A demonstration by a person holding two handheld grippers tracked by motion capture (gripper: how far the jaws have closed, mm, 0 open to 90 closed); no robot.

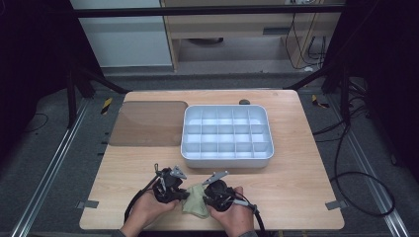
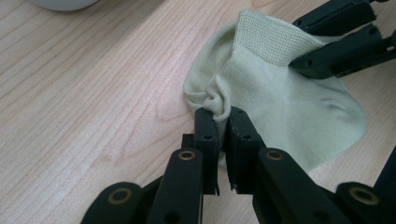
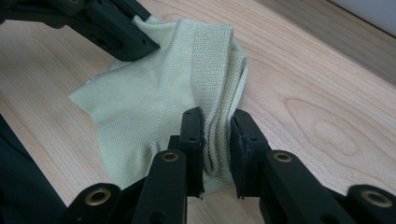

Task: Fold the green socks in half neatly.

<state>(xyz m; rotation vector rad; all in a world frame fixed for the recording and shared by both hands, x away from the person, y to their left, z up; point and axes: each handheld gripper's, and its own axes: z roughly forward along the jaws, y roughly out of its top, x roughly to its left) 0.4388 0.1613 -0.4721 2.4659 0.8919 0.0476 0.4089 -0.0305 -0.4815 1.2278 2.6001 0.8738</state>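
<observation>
No brand, label or writing can be read on anything here. The one container is a white compartment tray [image 1: 227, 153] standing on the far half of the wooden bench [image 1: 296, 192]; thin walls split it into a grid of small cells, and every cell that can be seen into holds nothing. To its left a translucent brown lid [image 1: 147, 122] lies flat on the bench, just beside the tray. A small dark object [image 1: 244, 102] sits near the far edge behind the tray; what it is cannot be told.

The thing in hand is a pale green sock [image 1: 196, 201], lying crumpled on the bench at the near edge, between the two hands and well apart from the tray.

The left tongs [image 2: 223, 122] are clamped on a bunched fold at the sock's edge, the two black jaws almost together with the cloth pinched between them. The right tongs [image 3: 218, 128] sit around the ribbed cuff of the sock: folded layers of the cuff fill the gap, and both jaws press on the cloth. Seen from above, the left tongs [image 1: 184, 195] and the right tongs [image 1: 205, 196] face each other across the sock, each held in a hand coming in from the near edge.
</observation>
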